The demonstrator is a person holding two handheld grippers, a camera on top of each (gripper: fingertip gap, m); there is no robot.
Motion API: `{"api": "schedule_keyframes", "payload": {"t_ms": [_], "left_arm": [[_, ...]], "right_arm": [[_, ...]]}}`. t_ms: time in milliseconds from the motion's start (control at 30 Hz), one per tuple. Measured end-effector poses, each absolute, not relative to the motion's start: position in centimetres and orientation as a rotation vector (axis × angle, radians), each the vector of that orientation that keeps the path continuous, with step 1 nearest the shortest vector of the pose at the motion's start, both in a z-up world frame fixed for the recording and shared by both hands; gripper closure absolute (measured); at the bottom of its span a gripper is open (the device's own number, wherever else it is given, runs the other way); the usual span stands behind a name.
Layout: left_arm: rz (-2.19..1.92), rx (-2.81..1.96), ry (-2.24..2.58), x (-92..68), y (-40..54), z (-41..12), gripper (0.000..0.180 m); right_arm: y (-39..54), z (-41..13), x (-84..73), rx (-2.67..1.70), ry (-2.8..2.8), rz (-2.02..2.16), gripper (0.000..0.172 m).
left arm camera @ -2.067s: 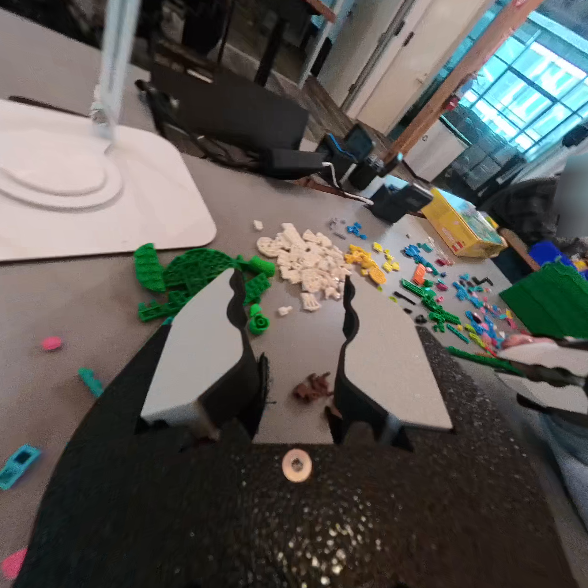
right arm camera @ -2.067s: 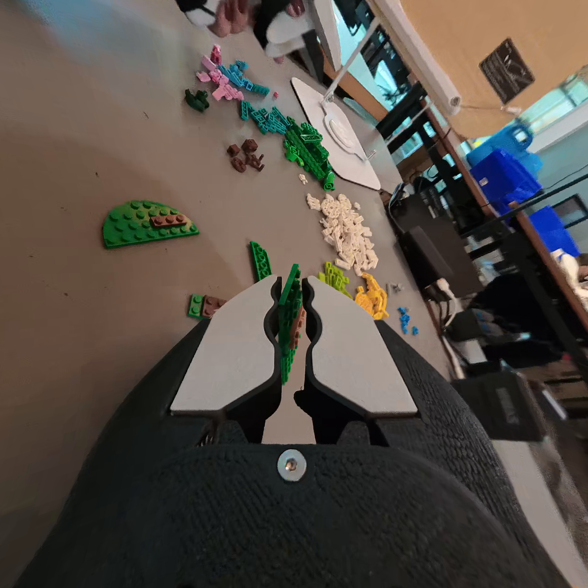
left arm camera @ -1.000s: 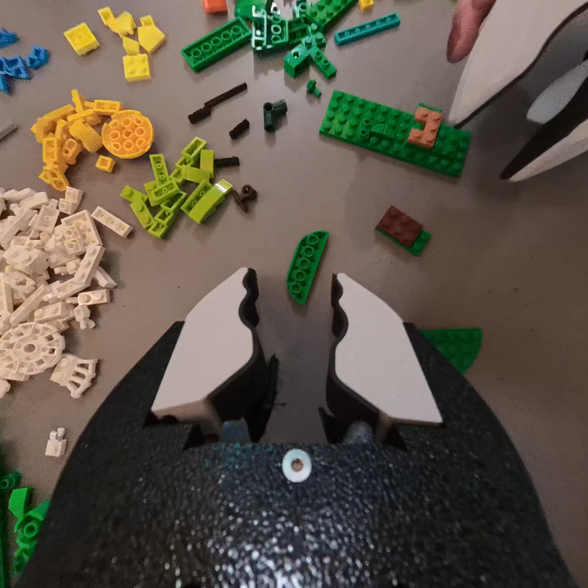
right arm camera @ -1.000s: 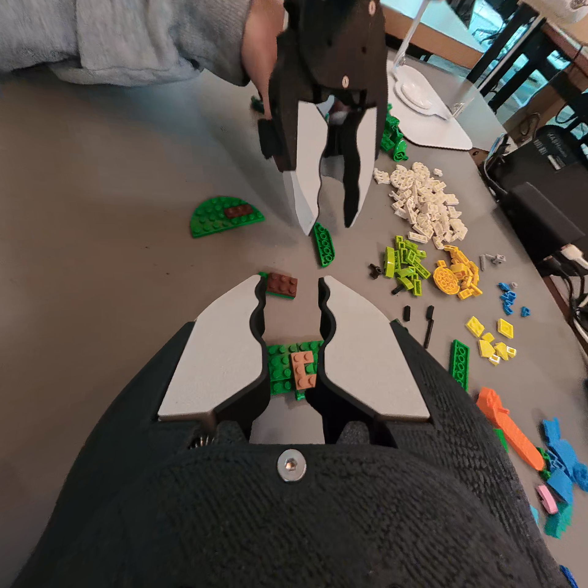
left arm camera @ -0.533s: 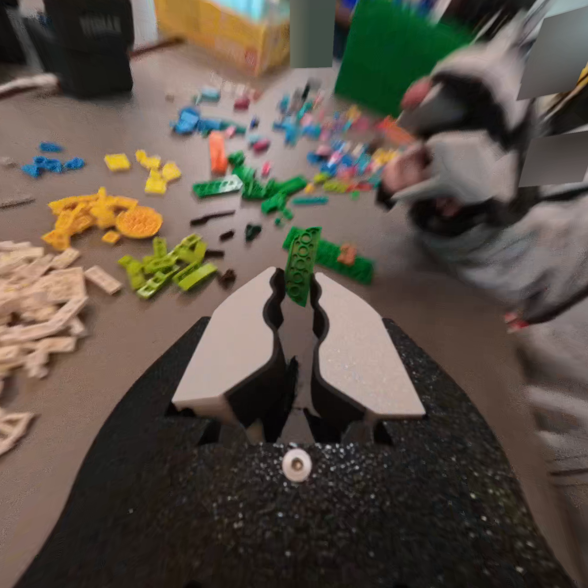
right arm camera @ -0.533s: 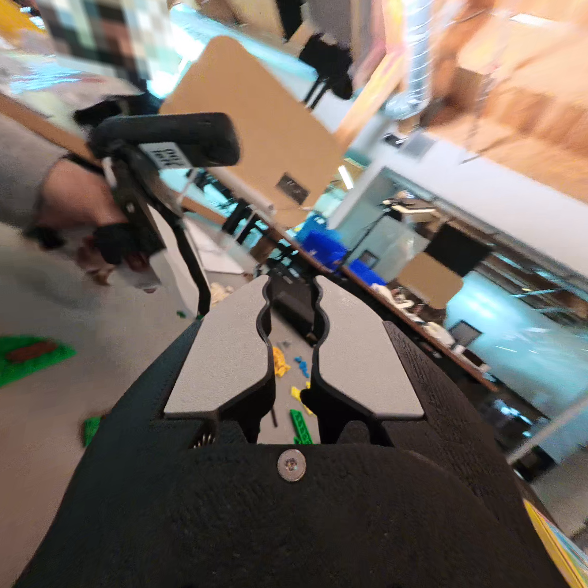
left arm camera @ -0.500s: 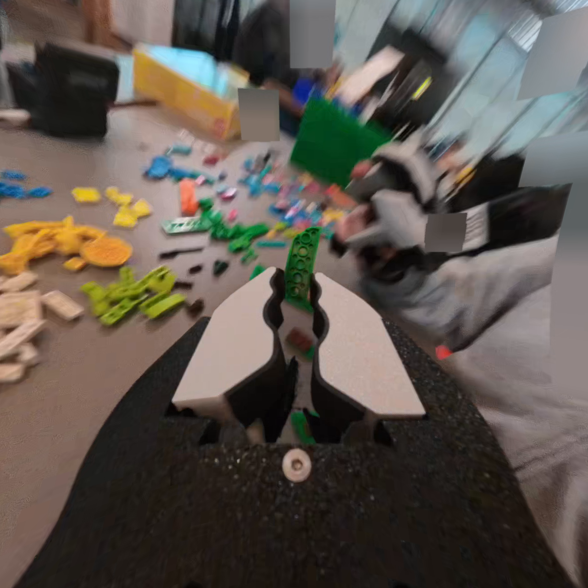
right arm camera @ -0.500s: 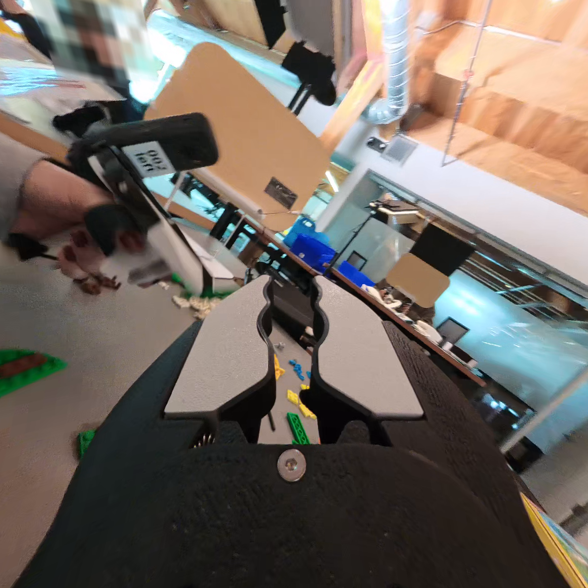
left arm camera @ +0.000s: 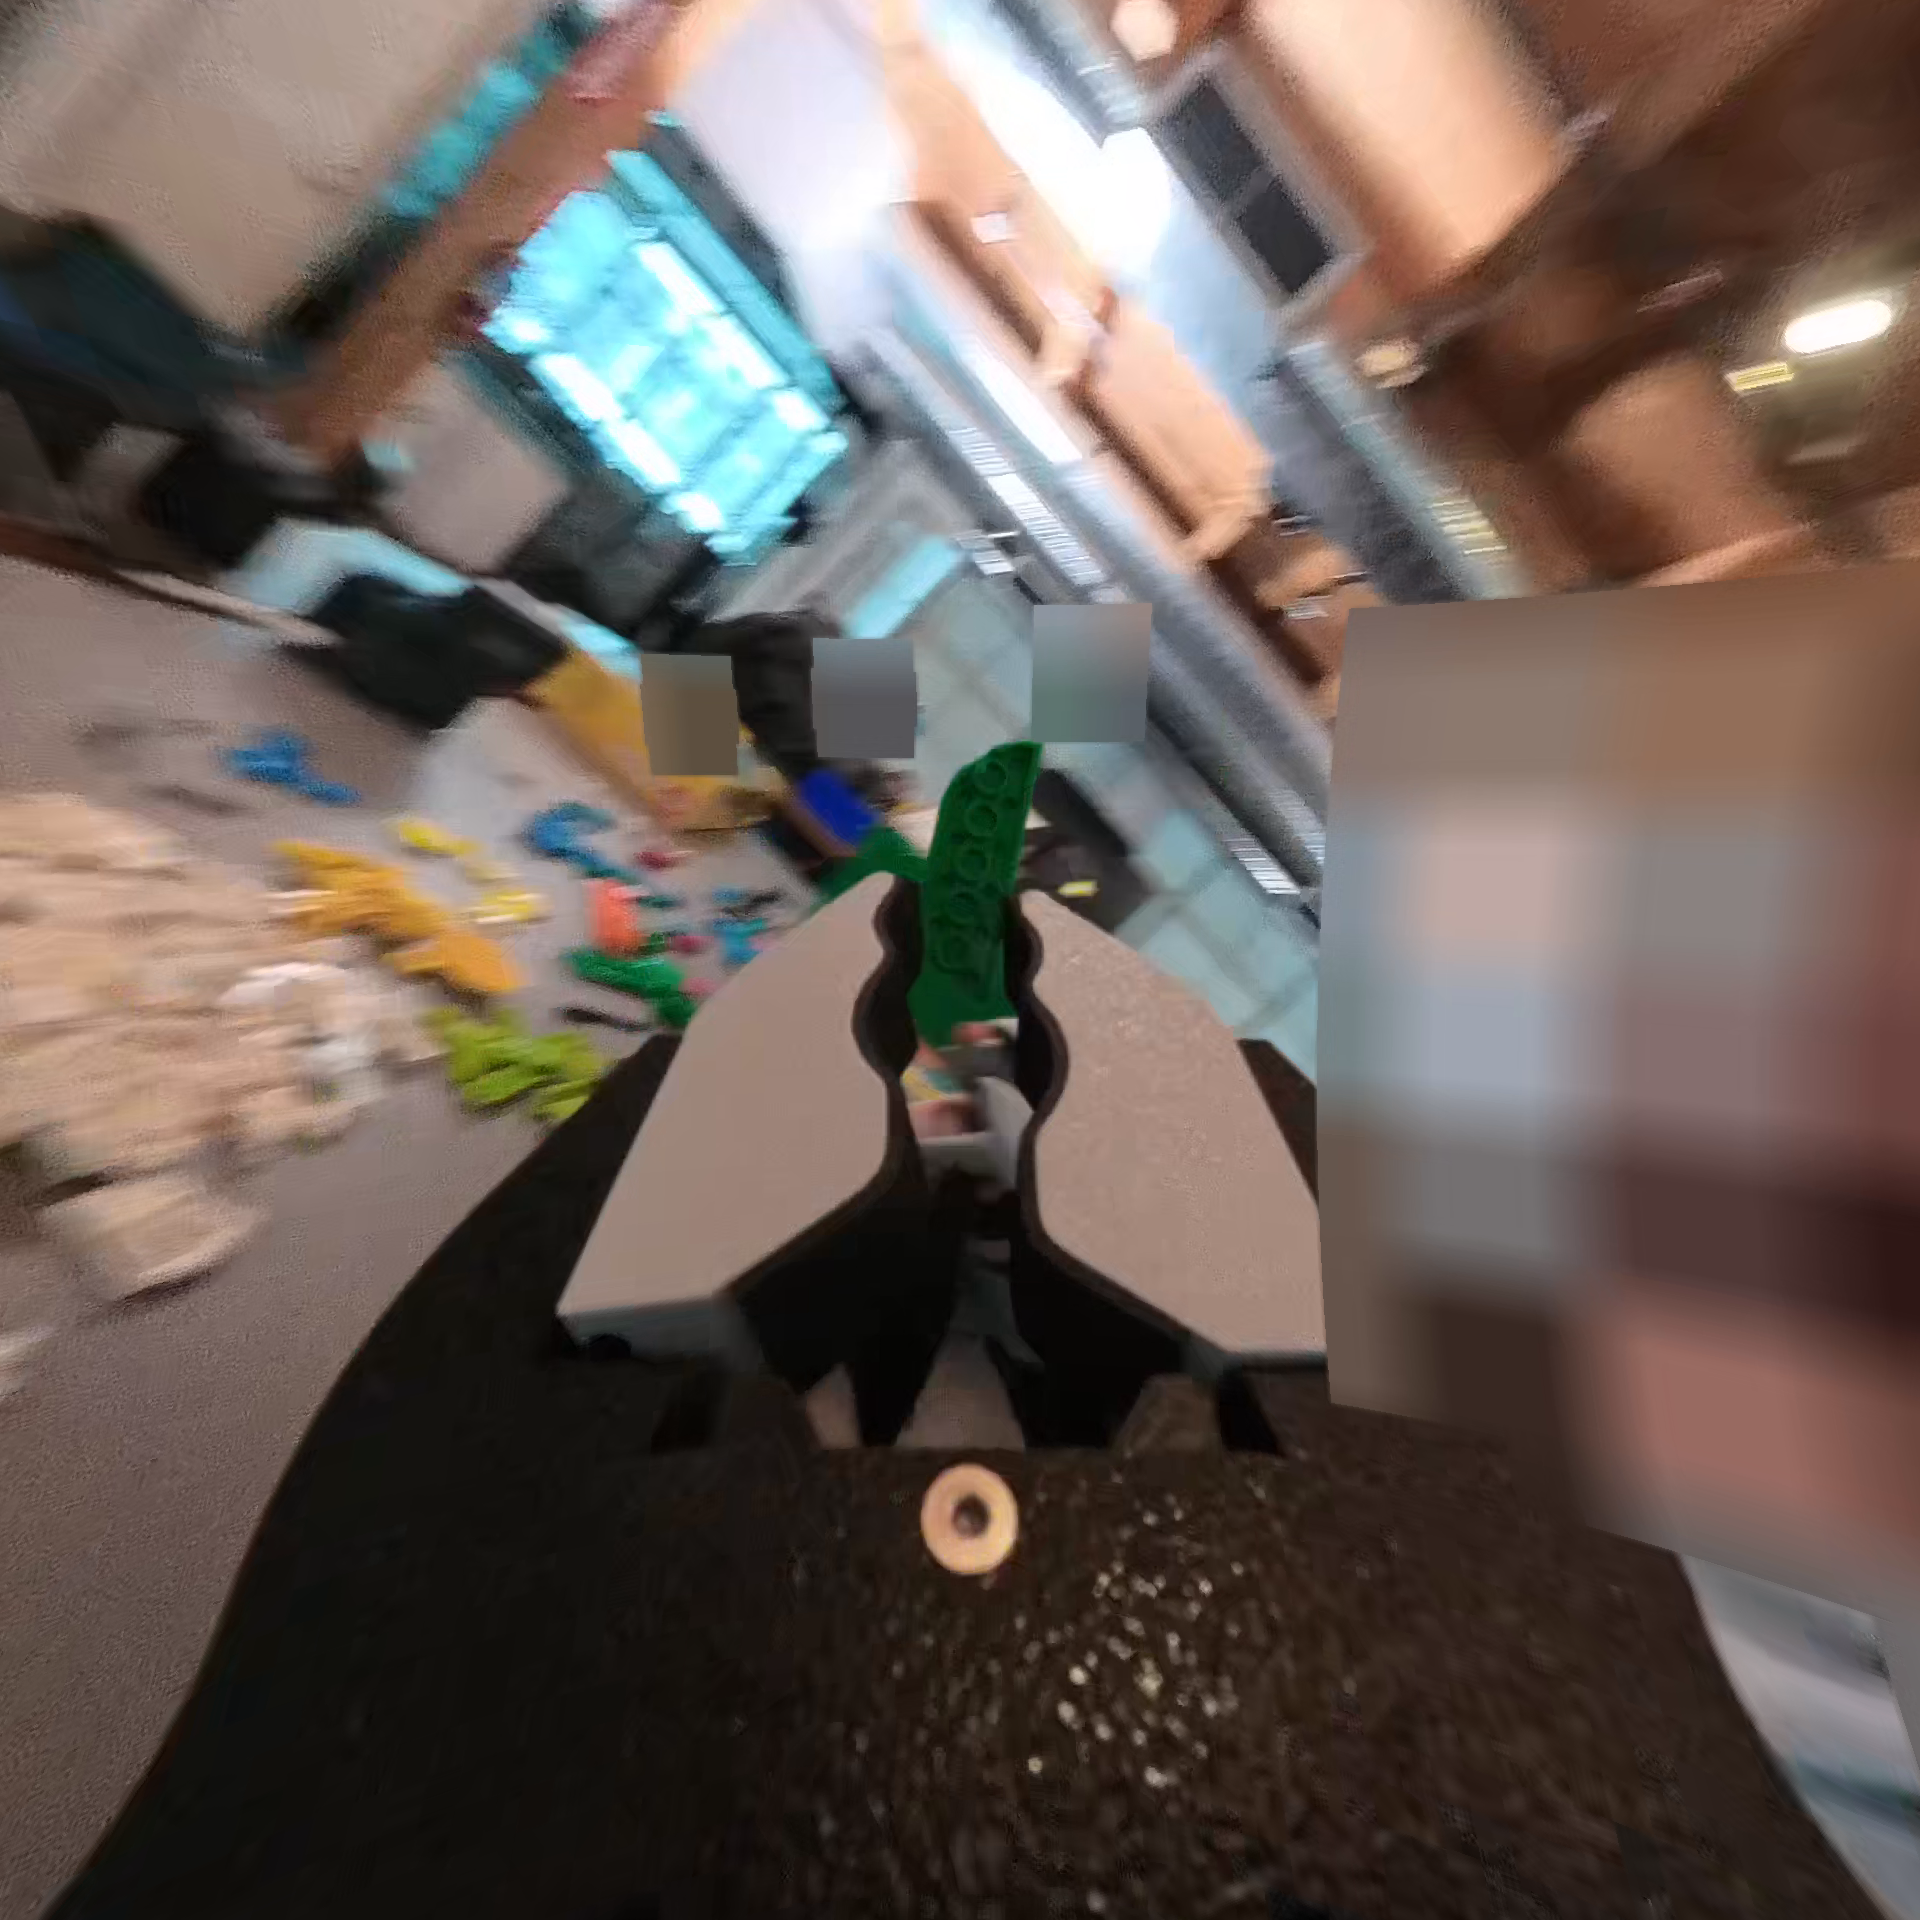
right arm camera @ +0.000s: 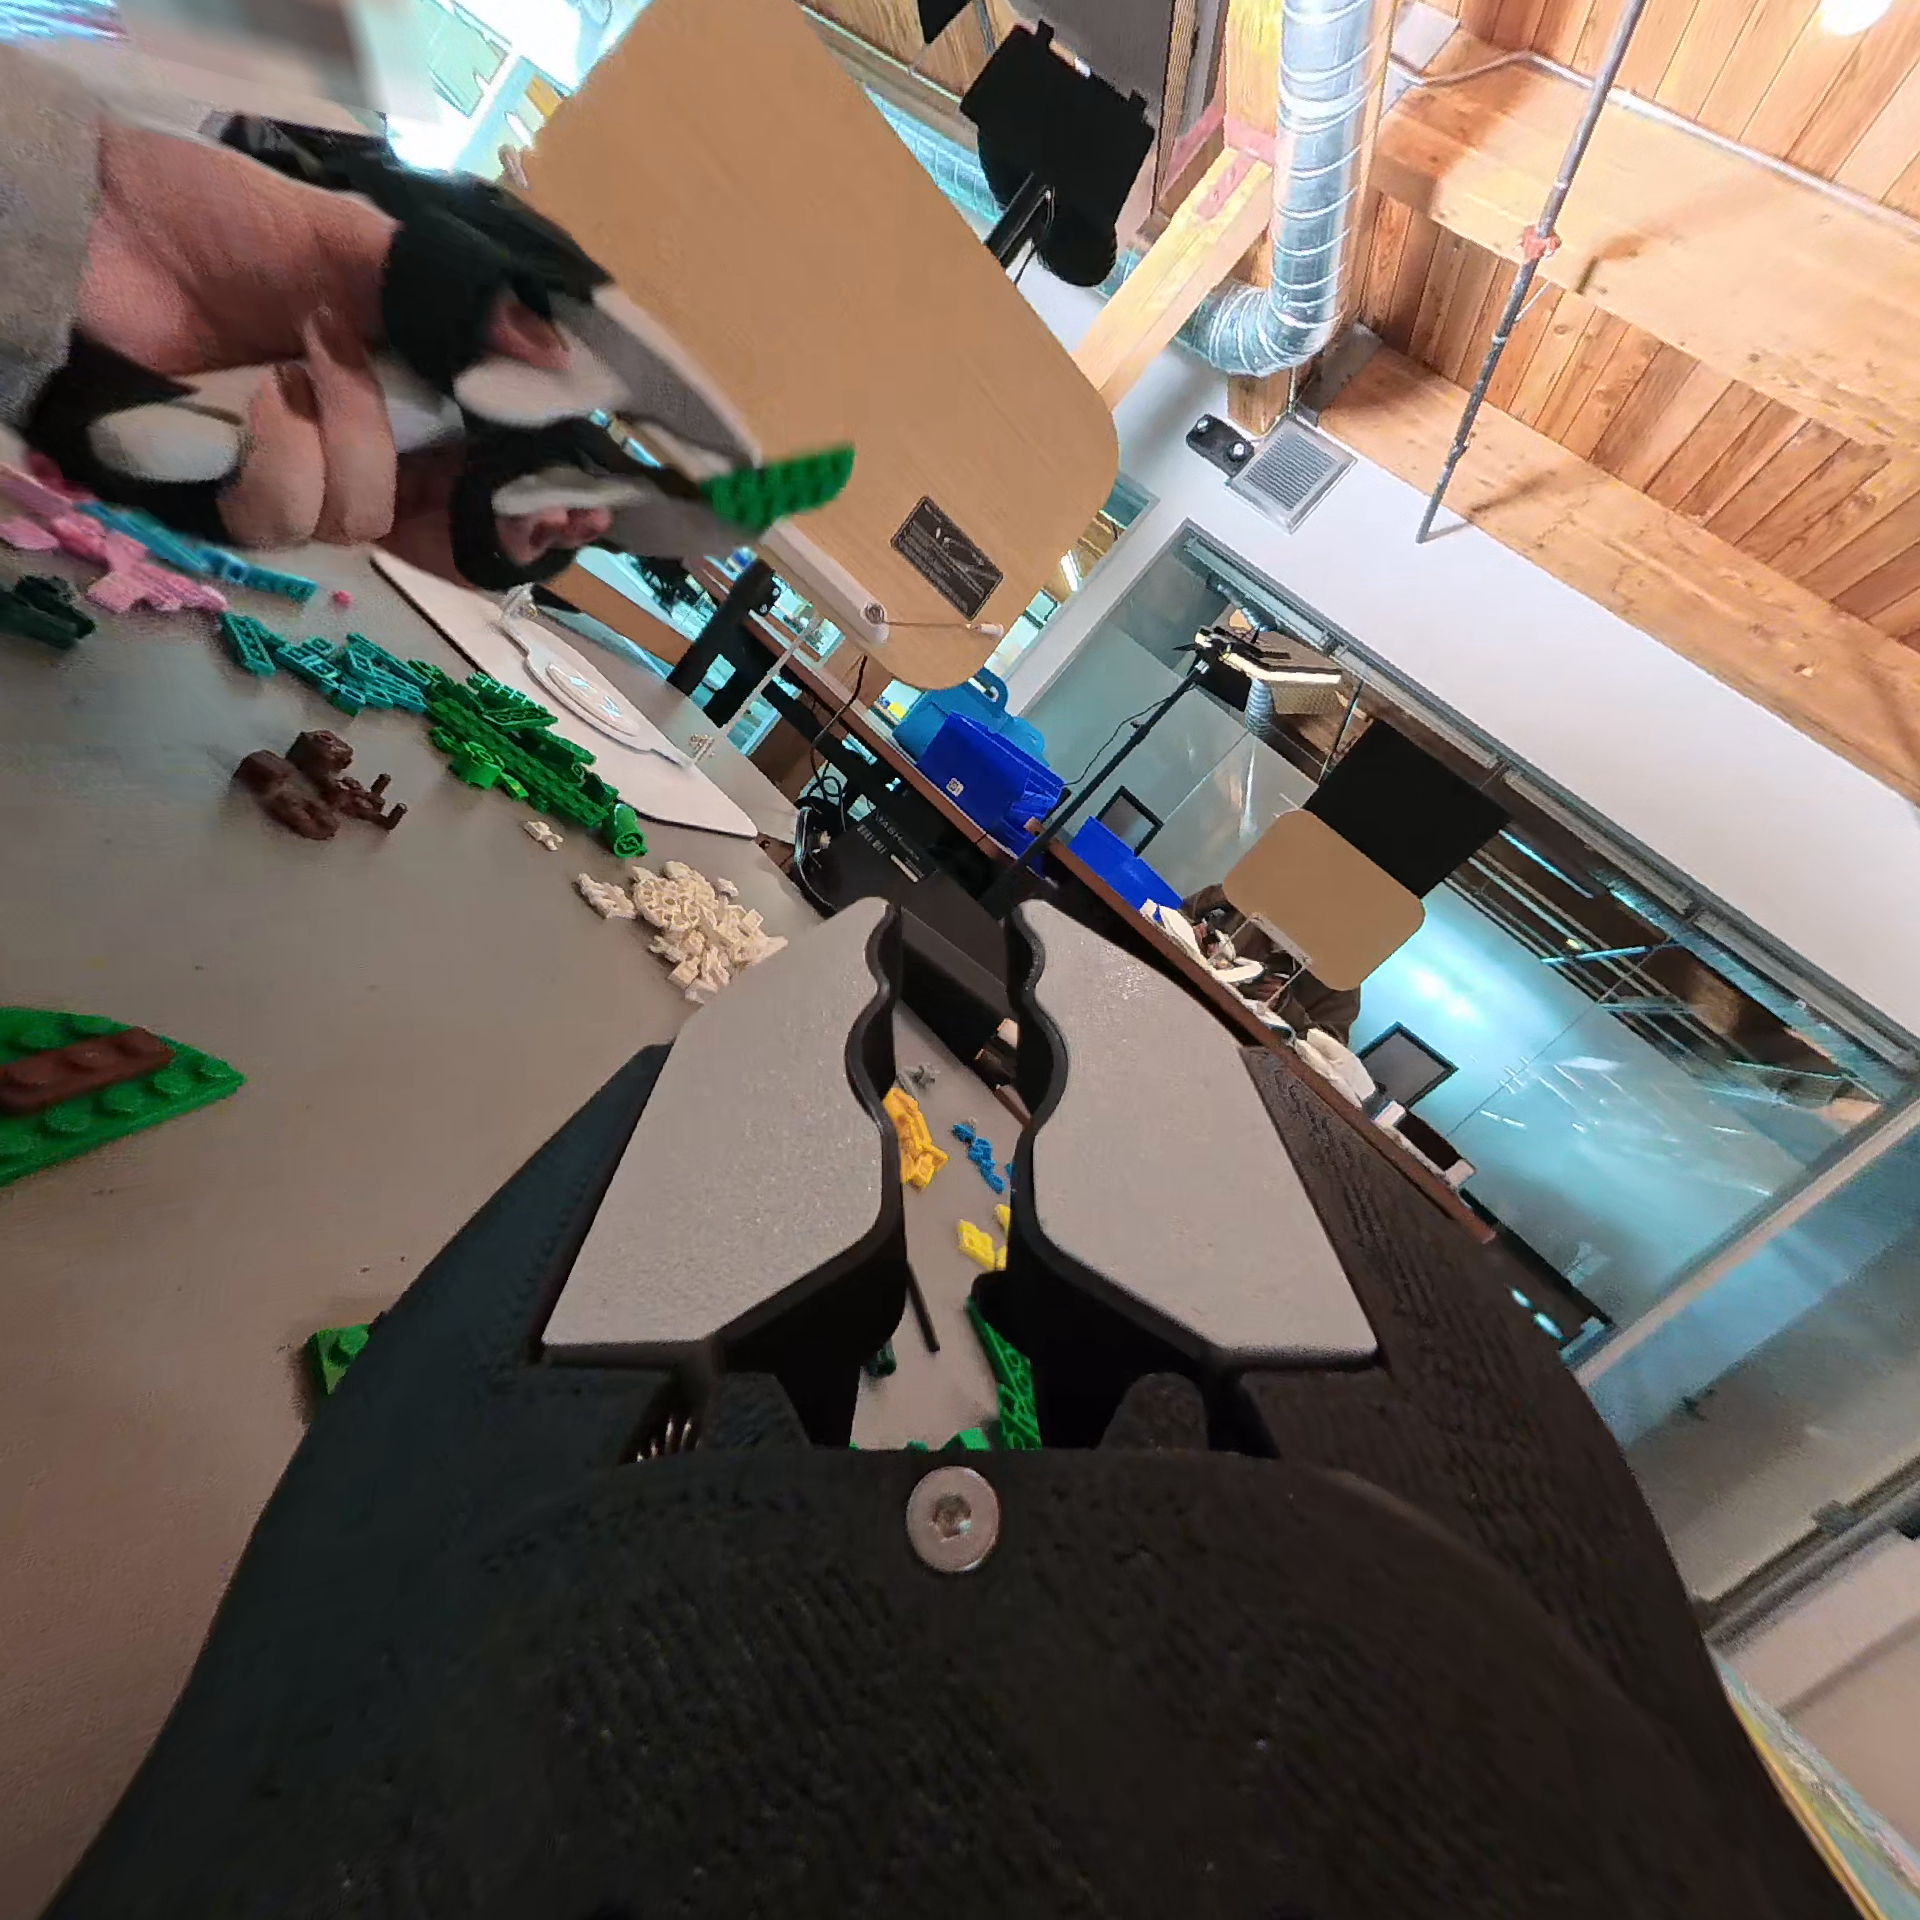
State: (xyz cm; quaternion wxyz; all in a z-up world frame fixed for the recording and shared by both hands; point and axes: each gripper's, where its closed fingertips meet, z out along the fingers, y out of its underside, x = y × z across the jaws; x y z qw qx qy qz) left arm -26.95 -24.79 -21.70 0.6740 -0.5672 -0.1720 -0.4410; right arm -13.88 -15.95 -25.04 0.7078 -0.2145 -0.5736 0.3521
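Between the left tool's [left arm camera: 961,914] tips, a curved green studded plate [left arm camera: 971,883] sat clamped; right tool [right arm camera: 951,925] hung parted, bare, above the counter [right arm camera: 312,935].

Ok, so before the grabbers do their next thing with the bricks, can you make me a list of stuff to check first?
1. Left gripper has a brick: ok. A curved green plate stands up between its fingers, pinched near its lower end.
2. Plate lifted off the table: ok. In the right wrist view it sticks out sideways, high up.
3. Right gripper free: ok. Its fingers are apart with nothing between them.
4. Half-round green plate with the brown brick lies flat: ok.
5. Grip firm enough: cannot tell; the left wrist view is blurred.
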Motion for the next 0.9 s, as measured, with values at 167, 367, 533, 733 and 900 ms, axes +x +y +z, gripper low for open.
{"api": "schedule_keyframes", "payload": {"t_ms": [167,367,533,733,900], "left_arm": [[-0.123,-1.815,-0.944,-39.4,-29.8,-29.6,0.166],[0.204,-2.276,-0.997,-41.0,-32.1,-34.8,0.165],[0.235,-2.267,-0.995,-40.7,-31.1,-34.4,0.117],[0.26,-2.13,-0.565,-32.7,-27.5,-29.0,0.108],[-0.067,-2.177,-0.052,-18.3,-25.0,-30.5,0.112]], "right_arm": [[-16.0,-25.6,-14.3,-0.492,-1.299,0.794,0.155],[-16.4,-26.0,-14.4,-0.477,-1.327,0.79,0.155],[-16.1,-26.1,-14.5,-0.495,-1.328,0.796,0.155],[-14.9,-25.5,-14.3,-0.543,-1.275,0.779,0.155],[-13.5,-25.1,-14.4,-0.593,-1.239,0.739,0.155]]}}
